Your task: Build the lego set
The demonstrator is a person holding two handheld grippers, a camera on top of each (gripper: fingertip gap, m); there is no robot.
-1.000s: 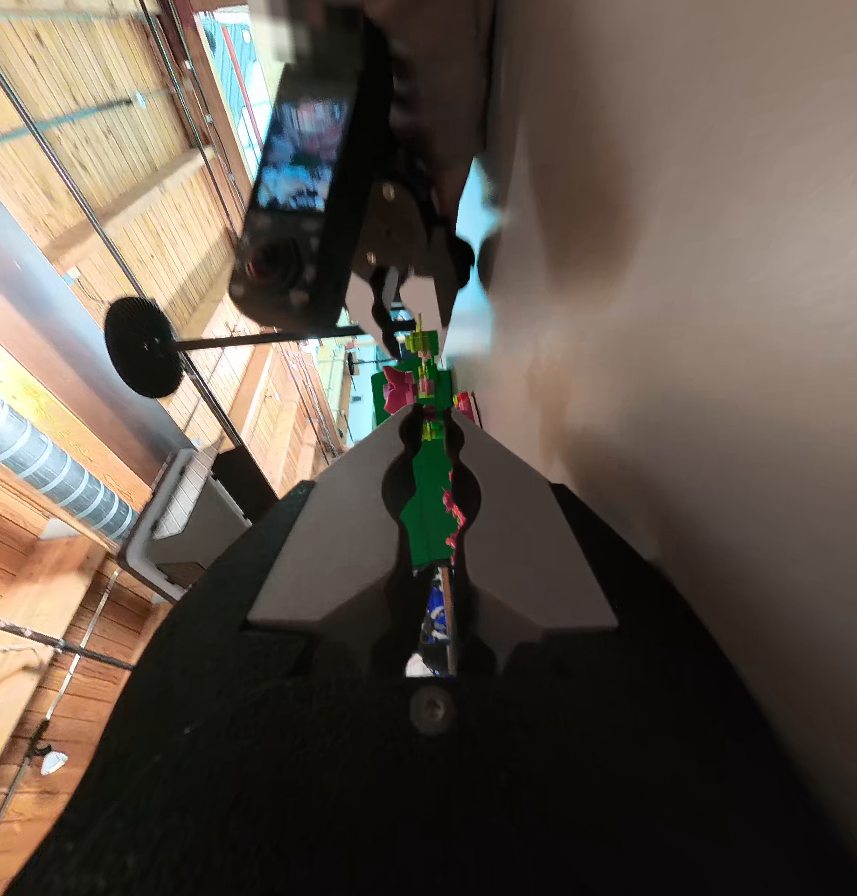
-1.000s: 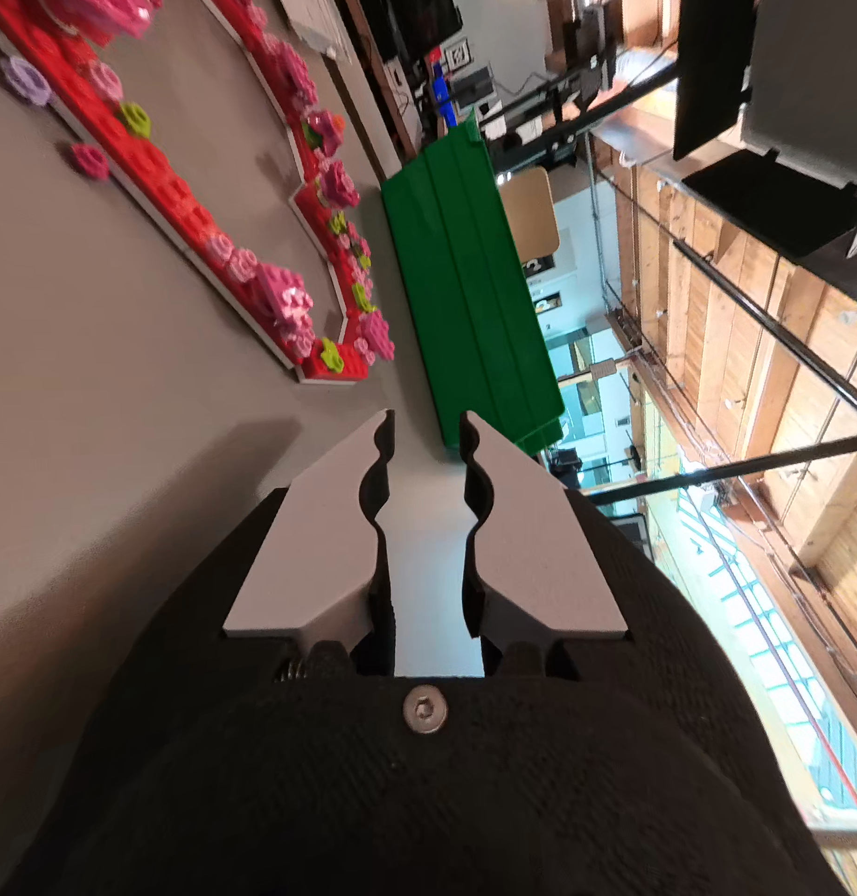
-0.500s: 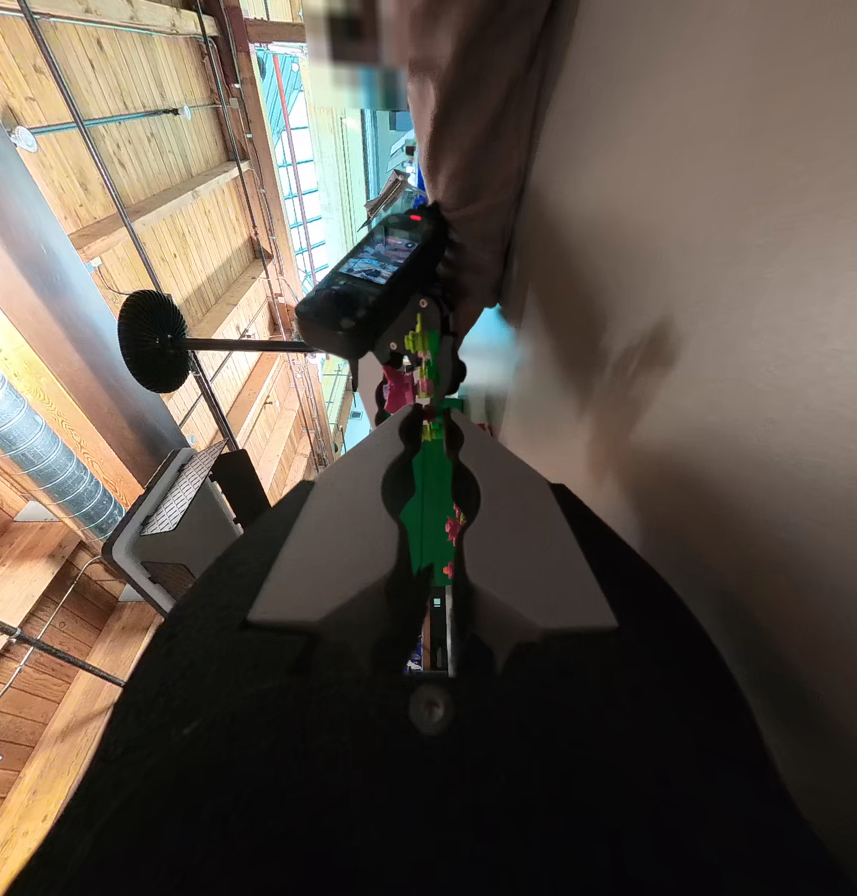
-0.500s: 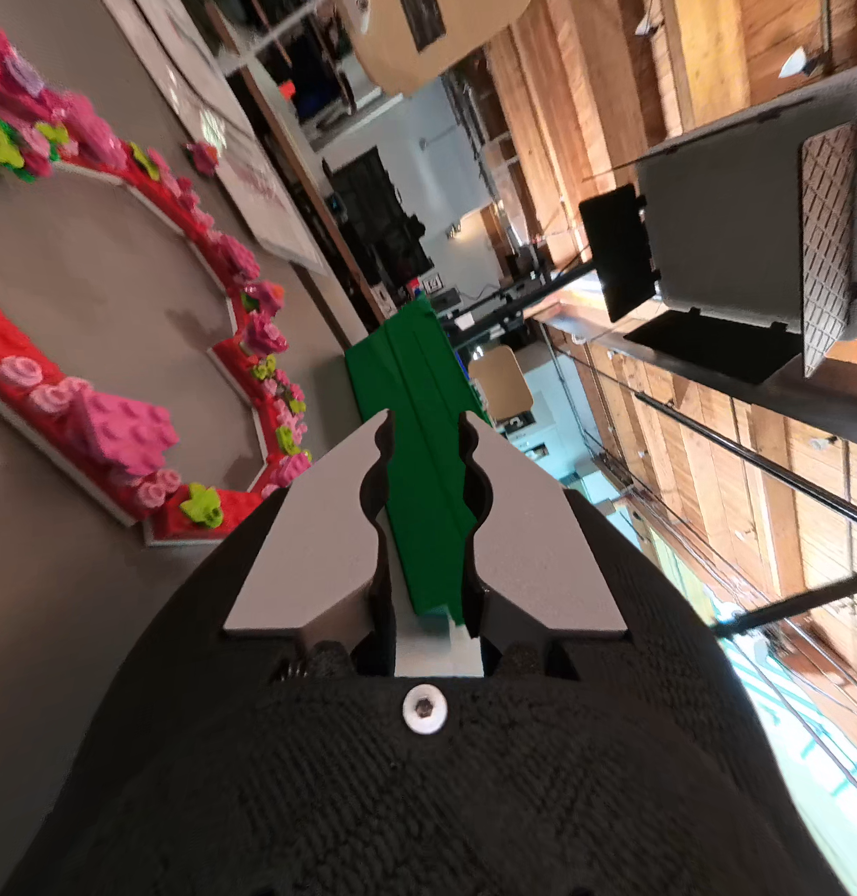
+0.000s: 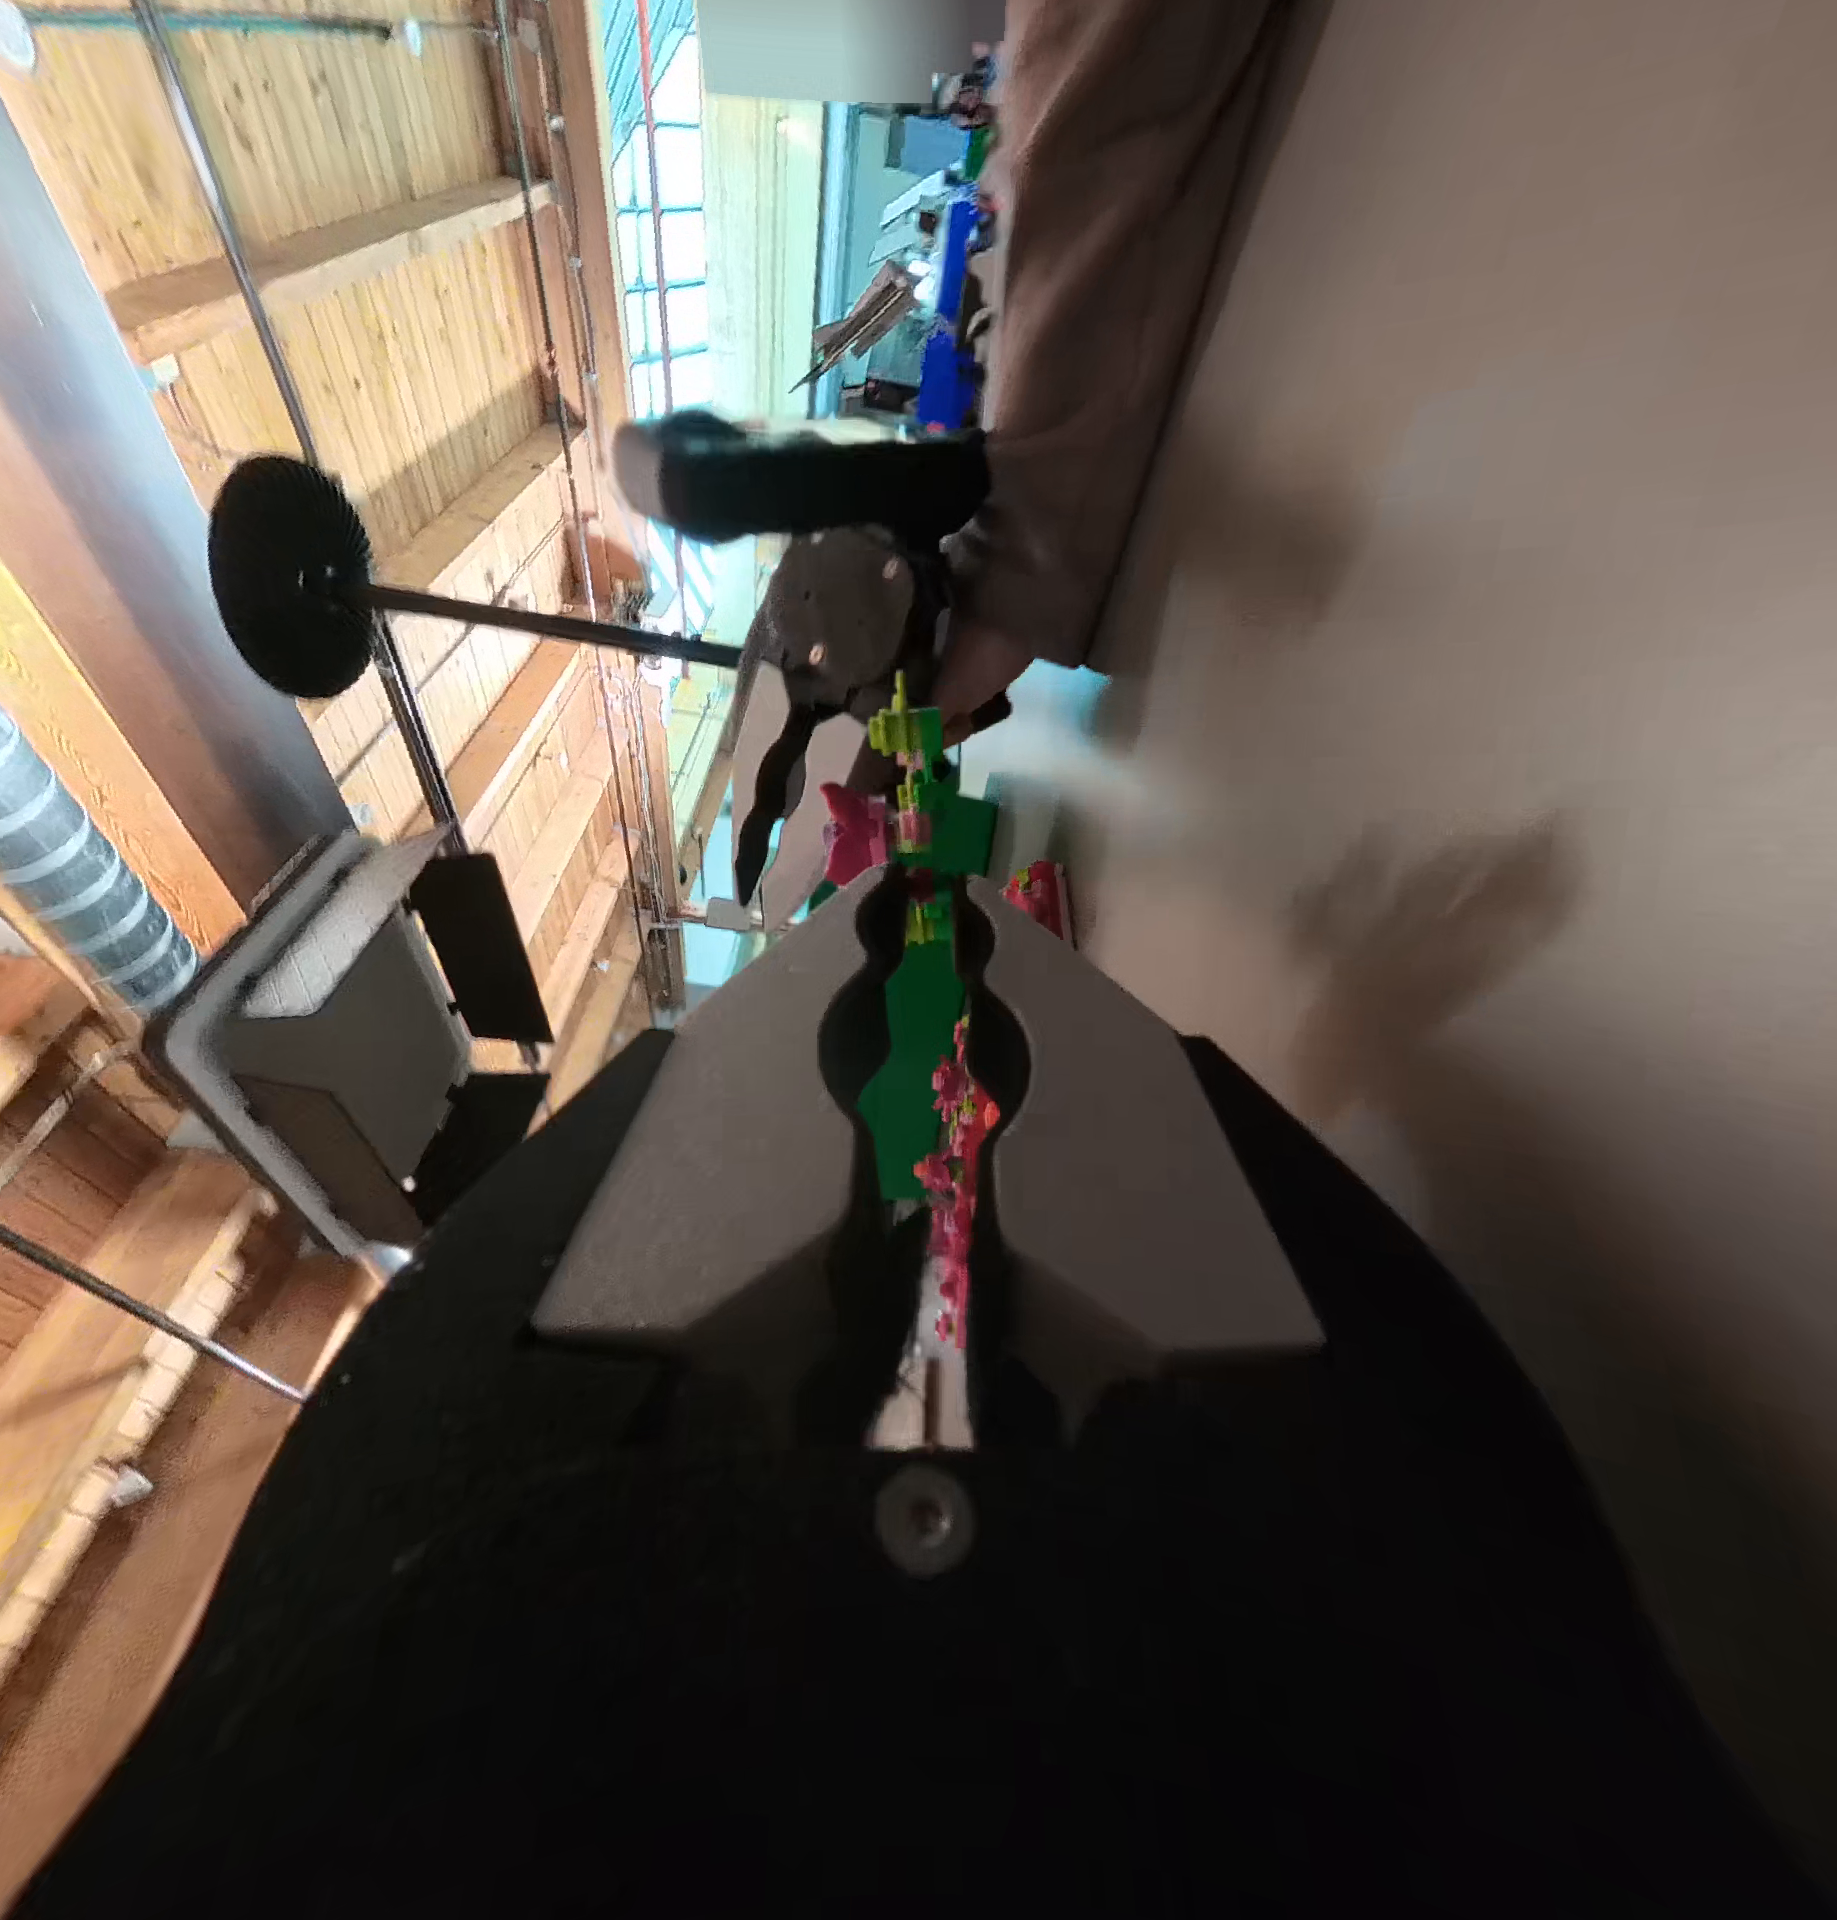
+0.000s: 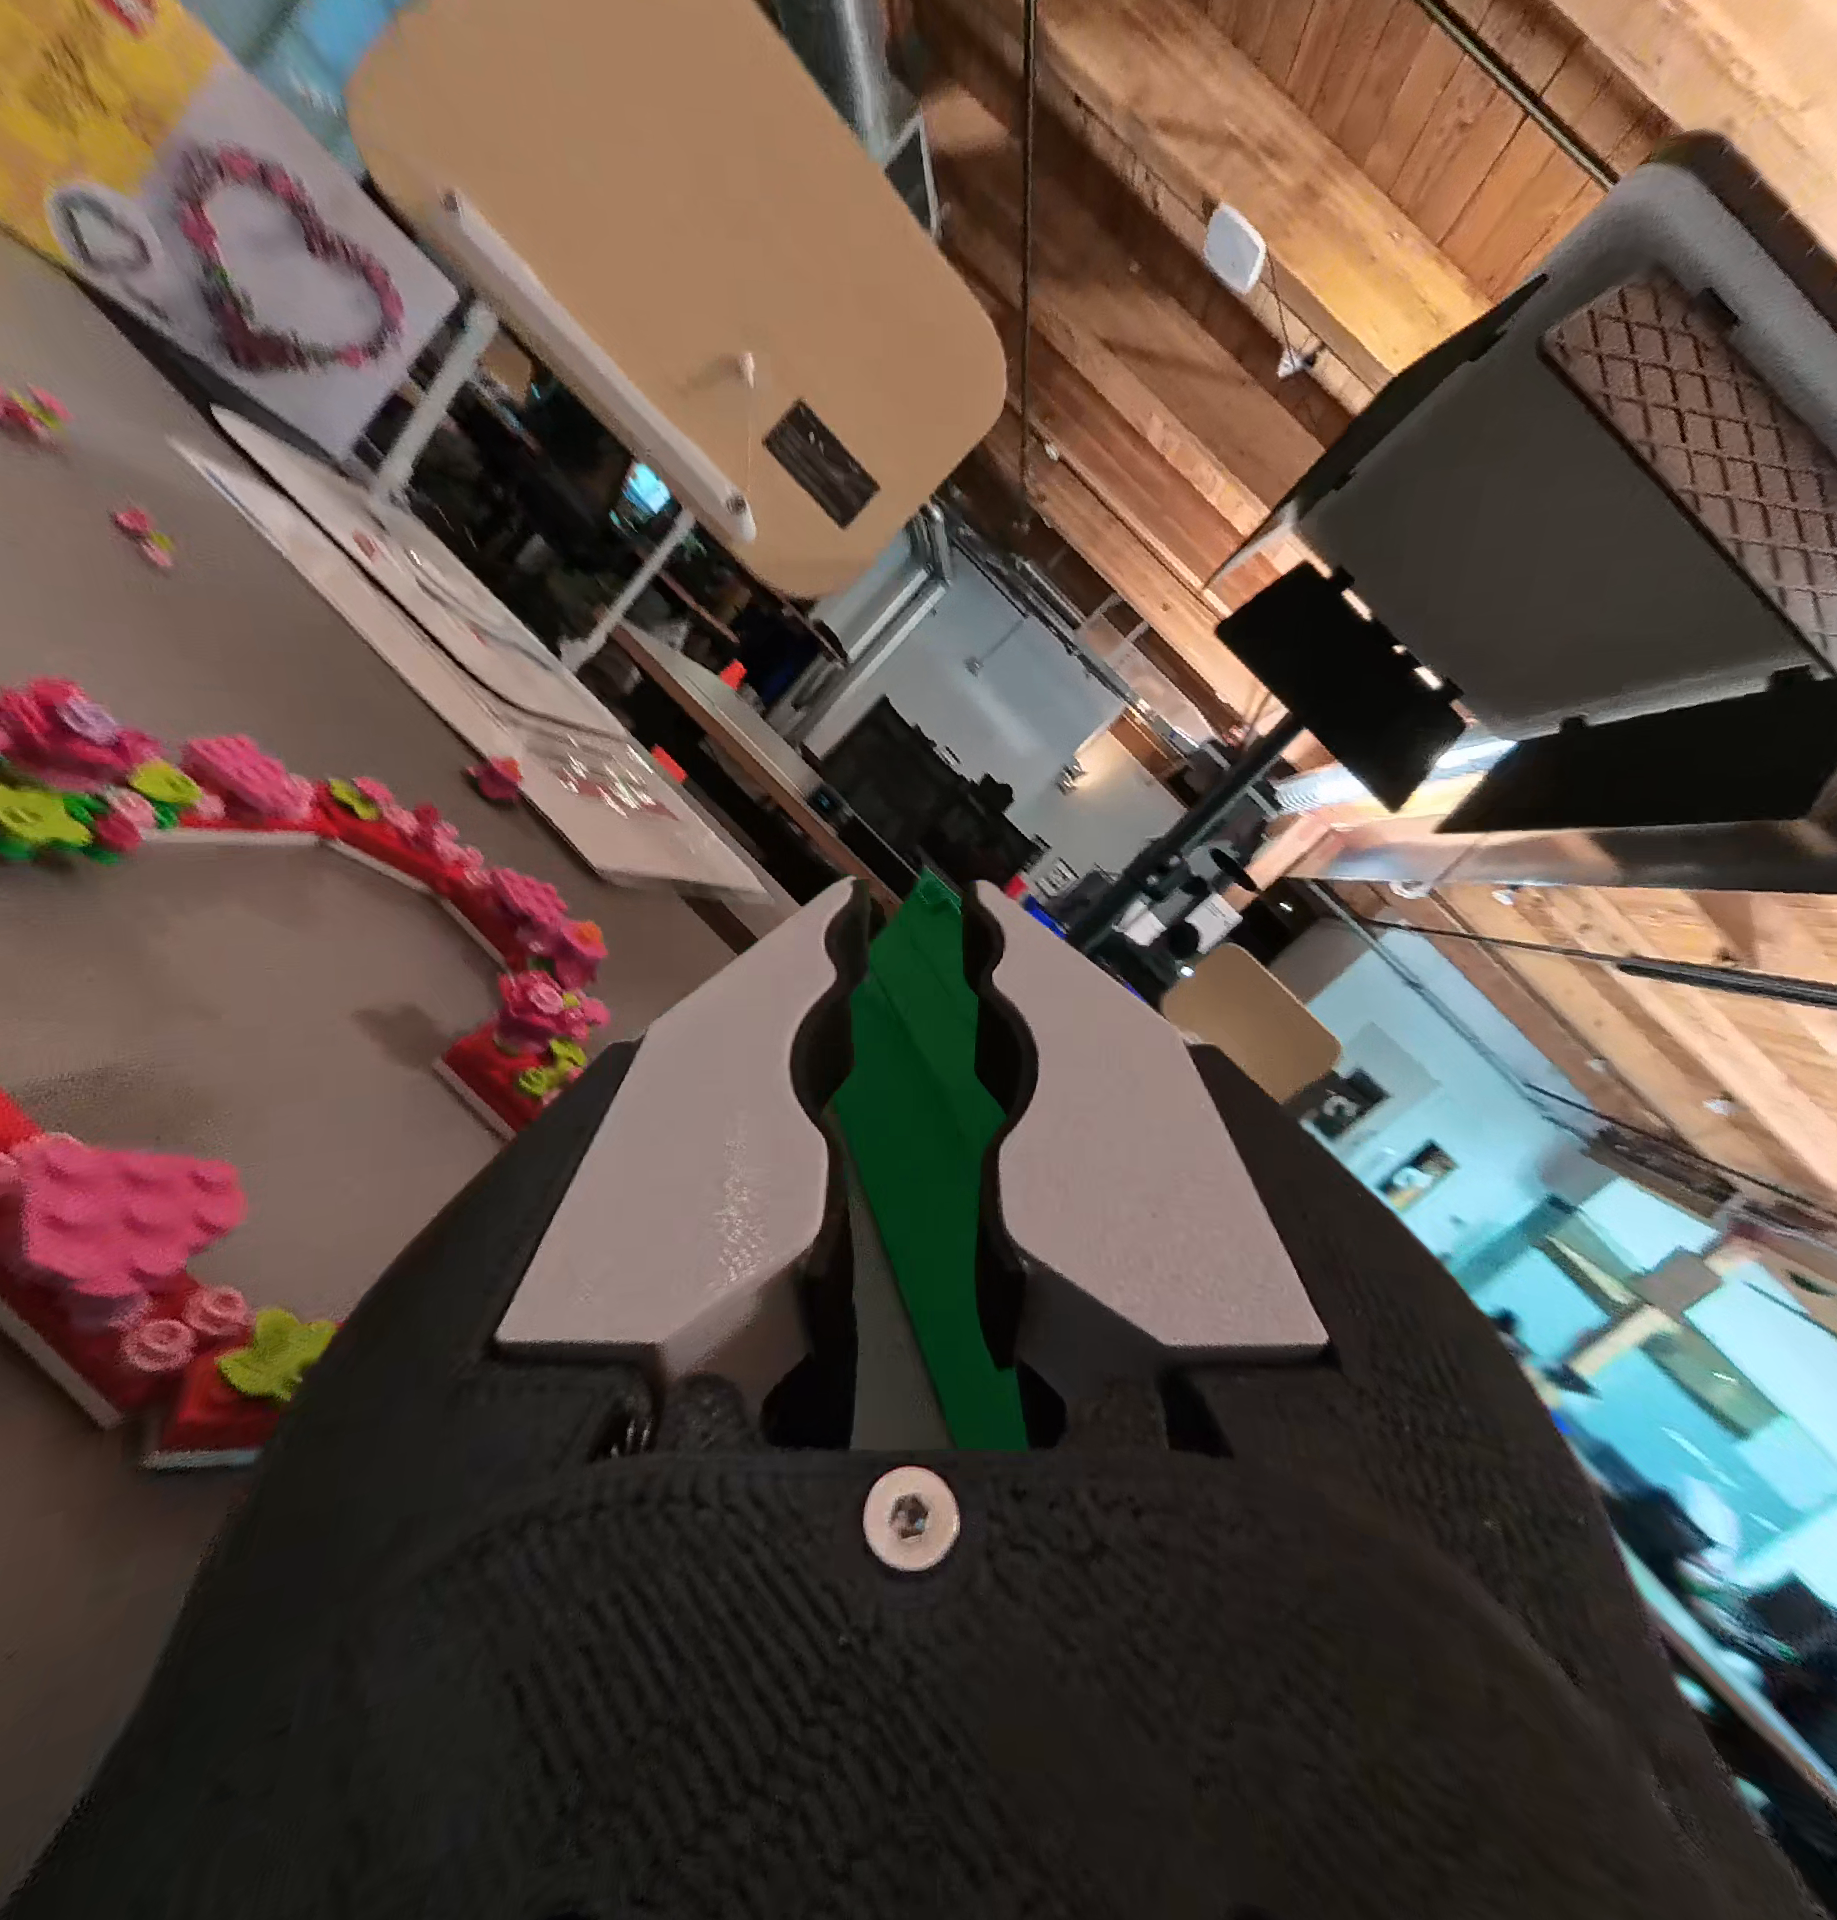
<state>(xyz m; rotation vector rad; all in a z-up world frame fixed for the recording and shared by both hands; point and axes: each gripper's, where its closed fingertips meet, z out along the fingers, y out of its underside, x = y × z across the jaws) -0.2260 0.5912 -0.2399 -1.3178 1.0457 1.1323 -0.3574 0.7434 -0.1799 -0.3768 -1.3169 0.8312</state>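
My left claw (image 5: pixel 929 914) has its fingers drawn close, and the green lego plate (image 5: pixel 919 1049) shows in the narrow gap between them, with small pink and red flower pieces (image 5: pixel 953 1127) along its edge; I cannot tell for sure whether the pads actually press on it. Past the tips, the plate carries yellow-green and pink blooms (image 5: pixel 898 800), and beyond those my right claw (image 5: pixel 779 821) hangs near the plate's far end, its fingers pointing back toward me. From my right claw (image 6: pixel 916 904), the same green lego plate (image 6: pixel 919 1101) runs edge-on through the gap from base to tips; the fingers stand narrow around it, but contact is unclear. To the left of this claw, on the grey table (image 6: pixel 218 997), lies the red heart frame (image 6: pixel 457 873) studded with pink flowers and lime leaves, just beside the claw's body. Farther ahead and left, a white instruction sheet (image 6: pixel 540 707) lies flat, and the box (image 6: pixel 239 260) stands beyond it.
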